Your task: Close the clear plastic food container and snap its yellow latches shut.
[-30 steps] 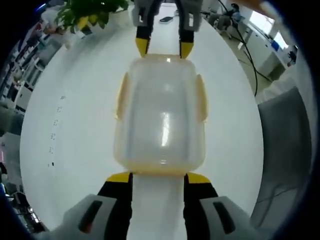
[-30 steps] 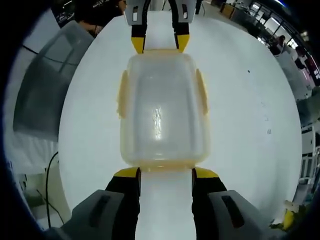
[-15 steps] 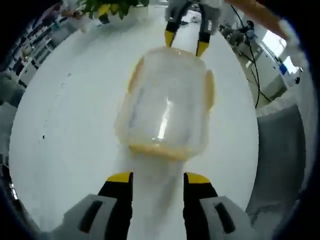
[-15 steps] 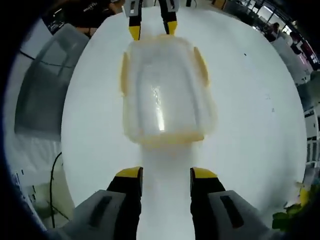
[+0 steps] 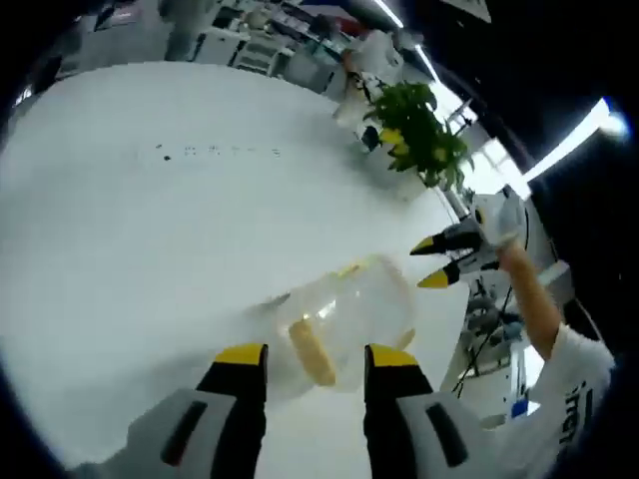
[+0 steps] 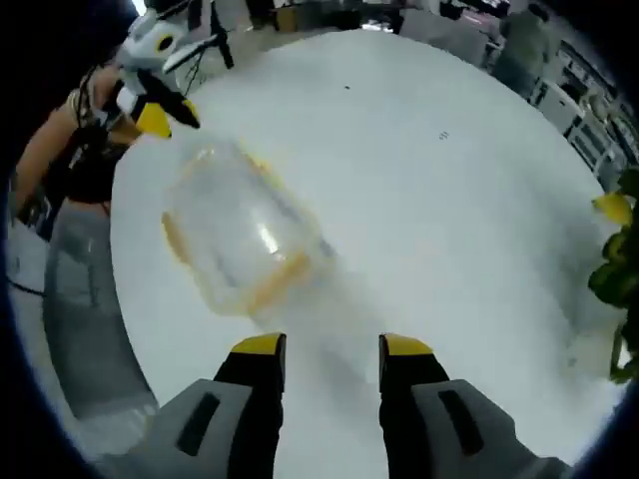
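Resting on white table [image 6: 449,200], closed container [image 6: 235,239], plant [image 5: 419,125] beyond

We see the container [image 5: 344,319] lying on the table [image 5: 150,230], just ahead of the left gripper [image 5: 316,359]; the right gripper [image 5: 435,261] lies beyond it, apart; a plant [image 5: 417,130] stands behind; in the right gripper view the container [image 6: 240,239] sits between the right gripper [image 6: 329,351] and the left gripper [image 6: 165,110].

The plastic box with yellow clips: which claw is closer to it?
Left. The left claw sits right at the plastic box, its tips beside one end clip. The right claw is pulled back, with bare table between.
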Available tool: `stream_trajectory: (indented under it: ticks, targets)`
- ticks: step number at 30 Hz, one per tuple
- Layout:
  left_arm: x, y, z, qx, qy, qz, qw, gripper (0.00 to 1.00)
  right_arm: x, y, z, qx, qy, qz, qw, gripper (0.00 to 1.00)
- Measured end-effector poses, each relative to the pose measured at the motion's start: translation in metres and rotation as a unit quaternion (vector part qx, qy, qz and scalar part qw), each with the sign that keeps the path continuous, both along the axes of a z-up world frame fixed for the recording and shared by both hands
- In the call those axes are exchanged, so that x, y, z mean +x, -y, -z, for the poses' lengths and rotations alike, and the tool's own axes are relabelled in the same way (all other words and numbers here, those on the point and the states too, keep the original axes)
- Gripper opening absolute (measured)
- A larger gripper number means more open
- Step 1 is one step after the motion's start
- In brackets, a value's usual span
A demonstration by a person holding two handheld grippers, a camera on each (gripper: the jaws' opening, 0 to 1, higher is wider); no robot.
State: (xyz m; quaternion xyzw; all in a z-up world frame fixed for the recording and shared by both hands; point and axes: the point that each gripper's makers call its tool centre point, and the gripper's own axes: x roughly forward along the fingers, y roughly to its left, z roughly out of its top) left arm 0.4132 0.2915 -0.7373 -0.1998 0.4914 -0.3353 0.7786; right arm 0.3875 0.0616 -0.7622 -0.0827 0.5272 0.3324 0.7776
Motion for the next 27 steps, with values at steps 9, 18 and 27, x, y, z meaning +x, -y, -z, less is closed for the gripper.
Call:
stream_trajectory:
  ticks: [9,18,27]
  targets:
    - [-0.006,0.014,0.012,-0.06,-0.078,-0.088,0.9913,0.21,0.0,-0.053,-0.015,0.253,-0.128,0.209,0.9359,0.3]
    - [-0.023,0.027,0.033,-0.005,-0.087,-0.052,0.9948,0.26,-0.007,-0.045,0.018,0.152,-0.105,0.164,0.9691,0.23]
    - [-0.025,0.027,0.042,0.014,-0.097,-0.055,0.9936,0.2,-0.011,-0.052,0.018,0.138,-0.101,0.13,0.9766,0.23]
